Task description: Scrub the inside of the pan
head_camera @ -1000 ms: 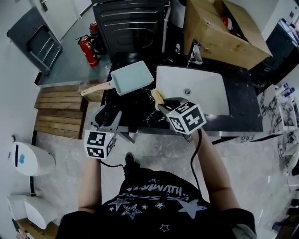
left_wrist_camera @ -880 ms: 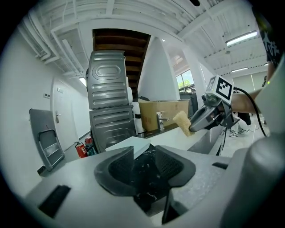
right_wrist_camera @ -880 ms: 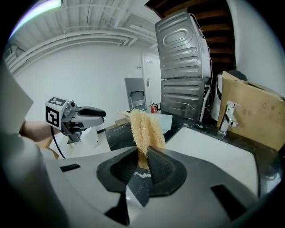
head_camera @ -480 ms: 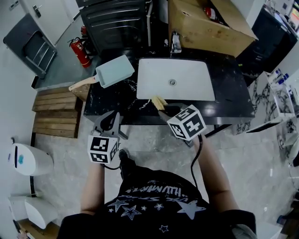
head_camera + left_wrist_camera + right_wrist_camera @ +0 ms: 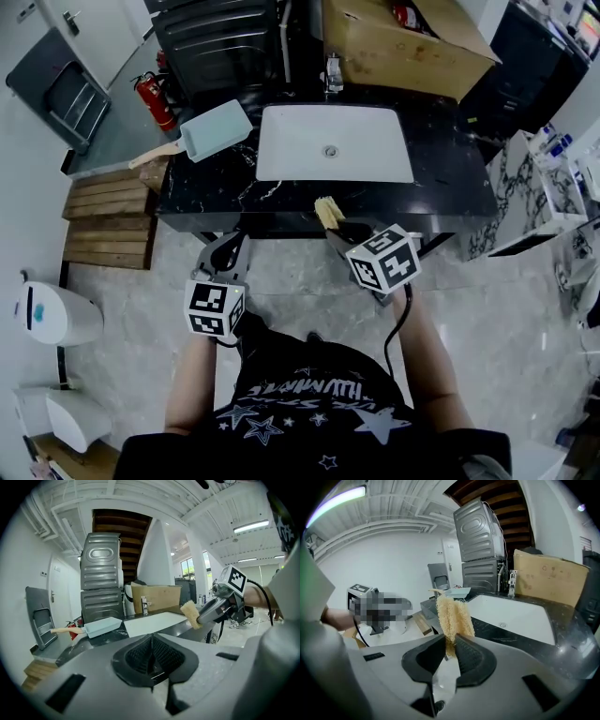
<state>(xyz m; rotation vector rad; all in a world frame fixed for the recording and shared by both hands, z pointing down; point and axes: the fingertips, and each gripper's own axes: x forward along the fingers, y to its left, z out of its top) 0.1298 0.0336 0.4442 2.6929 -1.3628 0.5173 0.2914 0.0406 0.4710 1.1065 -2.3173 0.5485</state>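
The pale-blue pan (image 5: 217,129), wooden handle (image 5: 154,155) jutting out, lies at the left end of the black counter (image 5: 450,187); short of it, the left gripper (image 5: 228,247) hangs with jaws closed on nothing, likely free to steady the pan, while the right gripper (image 5: 339,232) clamps a loofah scrubber (image 5: 326,212) pointed forward, ready to scrub

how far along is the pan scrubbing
Done: the right gripper is shut on the loofah scrubber. In hand: nothing yet; both grippers hang short of the counter, the left gripper shut and empty. Left: reaching the light blue pan beside the sink and scrubbing inside it; no contact shows now.
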